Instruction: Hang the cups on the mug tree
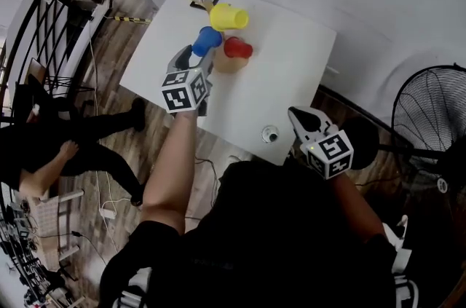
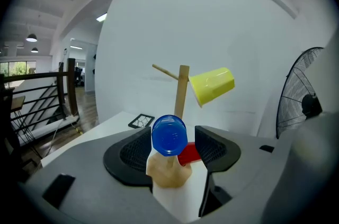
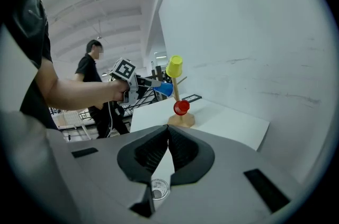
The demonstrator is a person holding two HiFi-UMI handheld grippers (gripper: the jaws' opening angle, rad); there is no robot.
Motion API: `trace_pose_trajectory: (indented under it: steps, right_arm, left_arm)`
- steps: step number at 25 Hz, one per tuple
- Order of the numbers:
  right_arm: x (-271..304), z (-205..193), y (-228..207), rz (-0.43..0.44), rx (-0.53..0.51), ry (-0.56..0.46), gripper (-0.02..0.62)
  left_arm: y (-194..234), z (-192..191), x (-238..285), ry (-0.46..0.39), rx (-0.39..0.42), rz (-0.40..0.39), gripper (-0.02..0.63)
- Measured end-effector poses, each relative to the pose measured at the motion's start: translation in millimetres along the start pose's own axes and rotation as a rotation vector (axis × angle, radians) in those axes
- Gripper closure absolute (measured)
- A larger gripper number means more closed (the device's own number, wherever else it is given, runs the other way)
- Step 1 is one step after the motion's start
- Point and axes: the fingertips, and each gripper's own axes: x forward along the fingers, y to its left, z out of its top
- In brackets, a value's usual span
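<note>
Left tongs (image 2: 172, 148) are spread wide, and the blue cup (image 2: 169, 135) sits right in the gap between them. It's dead ahead with its base facing me, so its long axis runs along the line the tongs point and its mouth is toward the trunk of the mug tree (image 2: 183, 91). I see a gap beside the right pad. On the left the cup's edge overlaps the pad, and I can't tell whether they touch. Nothing is squeezing it, so I read the cup as carried by a peg and not by me.

The tree stands toward the far left corner of the worktop (image 1: 291, 66). The yellow cup (image 2: 213, 86) hangs tilted off an upper peg on the right, and the red cup (image 2: 189, 154) is low down, just above the base and beside my right jaw.

Right tongs (image 3: 168, 151) are pressed together with nothing in them. They hover over the near edge, well apart from the tree, with a small round disc (image 1: 270, 133) just below them. The left hand is plainly the nearer one.

So the coming move turns on that axis. My judgement is that the left tongs should back straight out along the cup's own line. Any sideways drift risks nudging the blue cup off its peg or clipping the red one. I see no other cups on the worktop.
</note>
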Motion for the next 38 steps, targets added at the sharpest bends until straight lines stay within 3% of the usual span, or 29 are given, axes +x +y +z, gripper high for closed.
trace_pose_trajectory:
  steps: [8,14,21,32,38]
  right_arm:
    - [0.5,11.9,9.2,0.013,-0.02,-0.015,0.588]
    - [3.3,29.5,10.8,0.02,-0.031,-0.045,0.588]
    - [12.7,41.1,8.8,0.05,0.037,-0.069,0.588]
    - [28.3,51.1,20.0,0.101,0.05,-0.087,0.588]
    - [33.2,52.3,36.2,0.141,0.062,-0.099,0.588]
  left_arm:
    - [1.7,3.3,-33.7,-0.029,0.007,-0.002,0.341]
    - [3.3,1.7,-69.5,-0.05,-0.044,-0.025,0.344]
    - [-17.4,-12.8,-109.4,-0.033,-0.063,-0.118,0.426]
    - [-25.6,-71.2,-151.5,0.134,0.0,-0.05,0.568]
    - [-48.7,-93.0,-159.9,0.163,-0.017,-0.088,0.589]
